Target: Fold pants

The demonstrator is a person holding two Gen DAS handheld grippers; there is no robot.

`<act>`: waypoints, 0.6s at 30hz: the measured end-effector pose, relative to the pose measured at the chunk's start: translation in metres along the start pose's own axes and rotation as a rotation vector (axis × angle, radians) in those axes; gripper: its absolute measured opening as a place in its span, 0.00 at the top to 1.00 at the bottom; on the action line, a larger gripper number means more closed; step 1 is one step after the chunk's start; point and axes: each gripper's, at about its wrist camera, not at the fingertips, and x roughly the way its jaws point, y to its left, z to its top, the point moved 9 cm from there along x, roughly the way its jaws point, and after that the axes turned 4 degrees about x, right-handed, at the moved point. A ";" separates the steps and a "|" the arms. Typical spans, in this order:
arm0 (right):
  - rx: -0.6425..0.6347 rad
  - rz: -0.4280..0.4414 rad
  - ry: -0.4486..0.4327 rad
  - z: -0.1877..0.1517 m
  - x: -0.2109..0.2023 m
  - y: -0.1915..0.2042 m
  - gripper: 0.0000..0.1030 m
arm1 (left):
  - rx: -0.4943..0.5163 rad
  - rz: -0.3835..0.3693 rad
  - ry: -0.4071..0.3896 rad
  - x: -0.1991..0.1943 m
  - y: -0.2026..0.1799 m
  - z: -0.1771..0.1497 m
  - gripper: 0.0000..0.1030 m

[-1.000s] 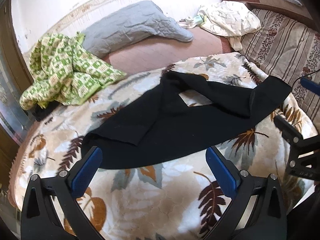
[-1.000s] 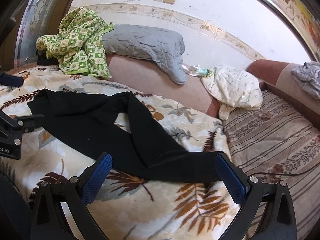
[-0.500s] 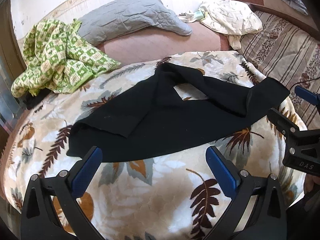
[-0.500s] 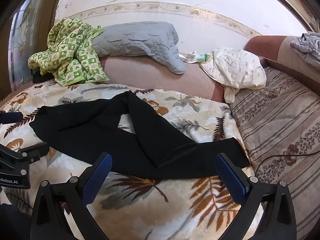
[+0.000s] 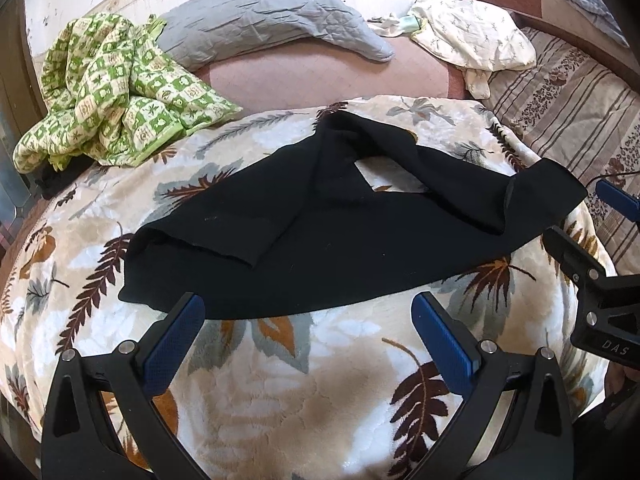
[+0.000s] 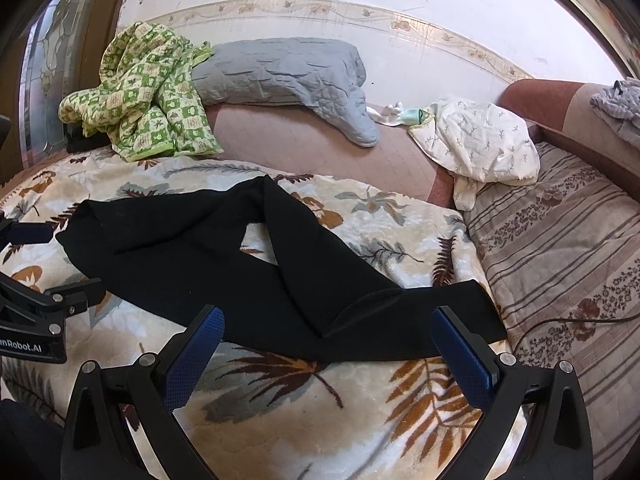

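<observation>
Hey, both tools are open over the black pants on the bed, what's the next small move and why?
Probably lower the right tool onto the pants end just ahead of it and close on it. Both tools are open and empty, the left tool included, and the pants lie crumpled, legs crossed, on the blanket, so they likely need straightening first.
</observation>
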 end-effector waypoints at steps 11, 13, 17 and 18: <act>-0.032 -0.018 0.031 -0.004 0.013 0.013 0.00 | -0.059 -0.049 0.034 0.016 0.013 -0.006 0.00; -0.040 -0.022 0.036 -0.005 0.015 0.015 0.00 | -0.088 -0.082 0.048 0.021 0.017 -0.008 0.00; -0.053 -0.034 0.045 -0.007 0.019 0.018 0.00 | -0.276 -0.176 0.004 0.025 0.066 -0.013 0.00; -0.057 -0.037 0.047 -0.007 0.020 0.019 0.00 | -0.314 -0.207 -0.020 0.024 0.081 -0.016 0.00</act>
